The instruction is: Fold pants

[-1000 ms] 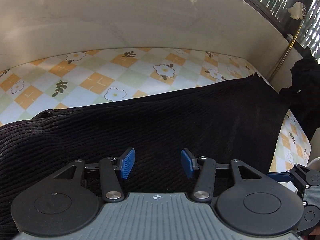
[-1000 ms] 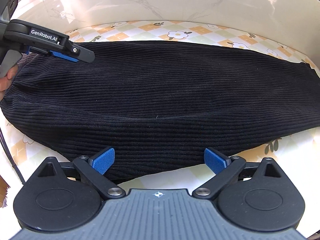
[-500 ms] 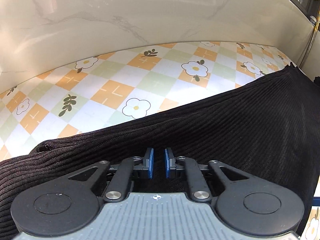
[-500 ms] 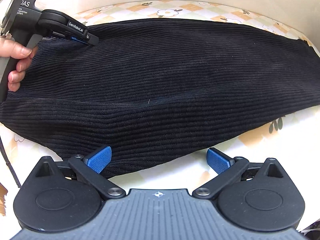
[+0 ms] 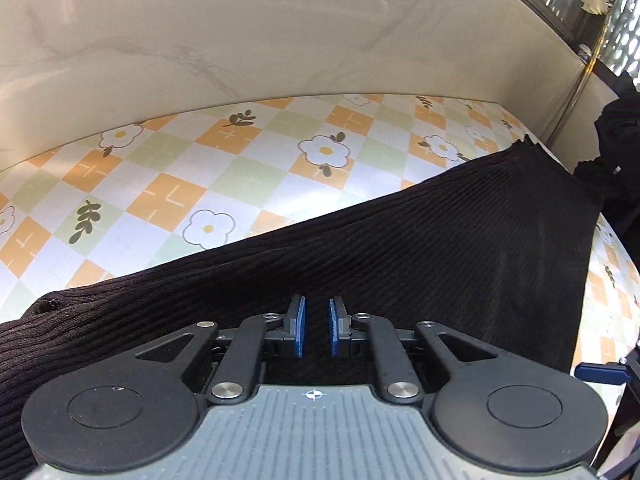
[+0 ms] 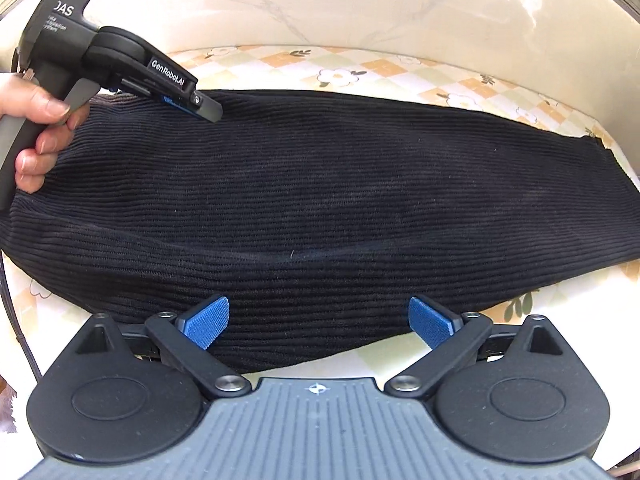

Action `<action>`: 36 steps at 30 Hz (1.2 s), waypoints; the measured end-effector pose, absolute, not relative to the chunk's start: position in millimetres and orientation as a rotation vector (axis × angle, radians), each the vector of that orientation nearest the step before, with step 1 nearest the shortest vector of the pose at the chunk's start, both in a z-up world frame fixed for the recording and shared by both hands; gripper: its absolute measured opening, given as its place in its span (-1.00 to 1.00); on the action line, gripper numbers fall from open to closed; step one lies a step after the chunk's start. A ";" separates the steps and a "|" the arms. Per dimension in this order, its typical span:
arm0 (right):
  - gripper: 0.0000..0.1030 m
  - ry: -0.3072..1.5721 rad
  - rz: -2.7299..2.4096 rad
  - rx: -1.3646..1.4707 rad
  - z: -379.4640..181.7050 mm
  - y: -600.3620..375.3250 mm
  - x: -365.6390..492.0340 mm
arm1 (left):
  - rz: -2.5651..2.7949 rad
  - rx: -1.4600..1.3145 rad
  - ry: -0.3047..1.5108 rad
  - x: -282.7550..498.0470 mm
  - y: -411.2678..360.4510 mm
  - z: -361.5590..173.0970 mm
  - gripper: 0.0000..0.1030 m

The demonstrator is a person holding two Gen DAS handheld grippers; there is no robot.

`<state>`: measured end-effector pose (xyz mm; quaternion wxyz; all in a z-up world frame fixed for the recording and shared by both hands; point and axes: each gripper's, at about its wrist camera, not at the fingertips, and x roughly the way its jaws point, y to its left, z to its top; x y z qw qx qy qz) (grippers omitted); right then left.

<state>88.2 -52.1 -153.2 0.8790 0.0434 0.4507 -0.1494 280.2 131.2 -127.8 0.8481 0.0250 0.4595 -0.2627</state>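
The black ribbed pants (image 6: 320, 200) are laid lengthwise across a surface (image 5: 180, 184) covered with a checked cloth of orange, green and white squares printed with flowers. In the right wrist view the garment is seen to fill most of the surface from left to right, with its narrower end reaching close to the right rim.

A broad strip of bare surface is left between the far edge of the pants and the pale marbled wall (image 5: 280, 40); this is the widest open room. A thinner band of cloth is shown uncovered along the near edge, widening toward the right end.

The left gripper (image 5: 316, 330) is held low over the pants near their far edge, toward the left end, gripped by a hand (image 6: 36, 120). Its blue fingers (image 5: 298, 328) are drawn nearly together with only a narrow gap; dark fabric is seen in that gap, but whether it is actually pinched cannot be told.

The right gripper (image 6: 320, 322) is poised at the near edge of the pants, its fingers (image 6: 206, 322) spread wide and released, with the hem lying between them and untouched by the pads. A dark bundle (image 5: 616, 148) is visible beyond the right end of the surface.
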 end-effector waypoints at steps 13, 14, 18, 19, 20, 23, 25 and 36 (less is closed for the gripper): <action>0.91 0.963 -0.201 0.087 -167.1 -50.2 115.2 | -0.603 0.196 0.963 274.7 86.7 -156.9 -0.86; 0.92 0.966 -0.199 0.089 -168.8 -49.8 113.5 | -0.588 0.197 0.957 277.6 86.4 -157.6 -0.88; 0.95 0.975 -0.190 0.068 -170.9 -45.0 104.9 | -0.546 0.217 0.930 285.9 80.1 -156.4 -0.91; 0.97 0.988 -0.190 0.073 -171.6 -44.4 101.9 | -0.539 0.224 0.924 287.0 78.6 -156.8 -0.91; 0.97 0.993 -0.189 0.075 -172.1 -44.1 99.8 | -0.536 0.225 0.923 288.6 78.2 -157.0 -0.91; 0.98 1.003 -0.178 0.054 -176.7 -40.2 89.0 | -0.521 0.213 0.923 294.5 77.8 -157.3 -0.91; 0.98 1.001 -0.179 0.074 -177.6 -43.0 86.6 | -0.504 0.181 0.935 296.3 80.4 -152.8 -0.92; 0.77 0.714 -0.441 0.432 -104.2 -157.0 1.8 | -0.345 0.115 0.871 284.9 68.4 -108.8 -0.29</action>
